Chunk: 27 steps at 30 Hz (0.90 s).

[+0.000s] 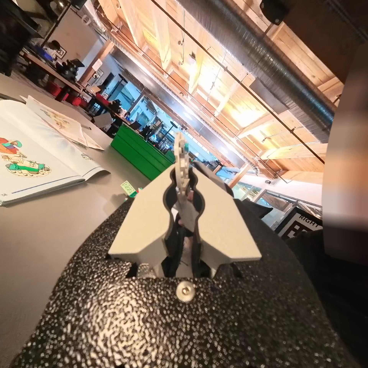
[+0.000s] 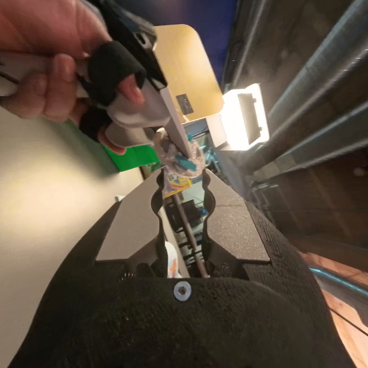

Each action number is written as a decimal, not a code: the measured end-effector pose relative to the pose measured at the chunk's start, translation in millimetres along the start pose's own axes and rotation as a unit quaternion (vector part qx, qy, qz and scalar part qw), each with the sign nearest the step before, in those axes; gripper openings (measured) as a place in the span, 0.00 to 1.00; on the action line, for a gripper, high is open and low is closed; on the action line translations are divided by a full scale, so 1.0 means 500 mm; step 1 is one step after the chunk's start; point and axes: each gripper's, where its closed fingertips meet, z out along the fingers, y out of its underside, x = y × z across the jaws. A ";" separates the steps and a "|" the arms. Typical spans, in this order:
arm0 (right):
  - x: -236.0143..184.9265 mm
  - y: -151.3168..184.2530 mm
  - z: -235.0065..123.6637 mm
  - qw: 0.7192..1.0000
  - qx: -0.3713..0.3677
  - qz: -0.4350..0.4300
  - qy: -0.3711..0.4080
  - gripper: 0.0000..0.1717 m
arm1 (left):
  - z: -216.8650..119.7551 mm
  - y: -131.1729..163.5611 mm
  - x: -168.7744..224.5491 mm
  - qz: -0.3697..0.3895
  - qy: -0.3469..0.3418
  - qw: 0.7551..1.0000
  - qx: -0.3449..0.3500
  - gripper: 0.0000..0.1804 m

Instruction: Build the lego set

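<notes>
Left wrist view: the left gripper (image 1: 182, 175) is clamped on a round grey studded plate (image 1: 180, 157), held edge-on and upright between its 2 grey fingers (image 1: 151, 209), with a small teal piece on the plate's right face. Left of this gripper, on the grey table (image 1: 49, 229), lie an open instruction booklet (image 1: 39, 159), a pale green brick (image 1: 127, 187) and, beyond them, a green bin (image 1: 139, 151).

In the right wrist view the right gripper (image 2: 183, 175) stands with its fingers (image 2: 139, 209) apart and nothing between them; the plate (image 2: 179, 159), with teal pieces on it, hangs just above their tips in the left gripper, which a hand (image 2: 49, 65) grips. A colourful box (image 2: 177, 185) shows between the fingers, farther off.
</notes>
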 end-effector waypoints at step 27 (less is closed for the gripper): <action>-0.001 0.001 -0.004 0.992 0.005 0.120 -0.031 0.16 | 0.005 -0.001 0.019 0.284 -0.057 0.957 -0.007 0.04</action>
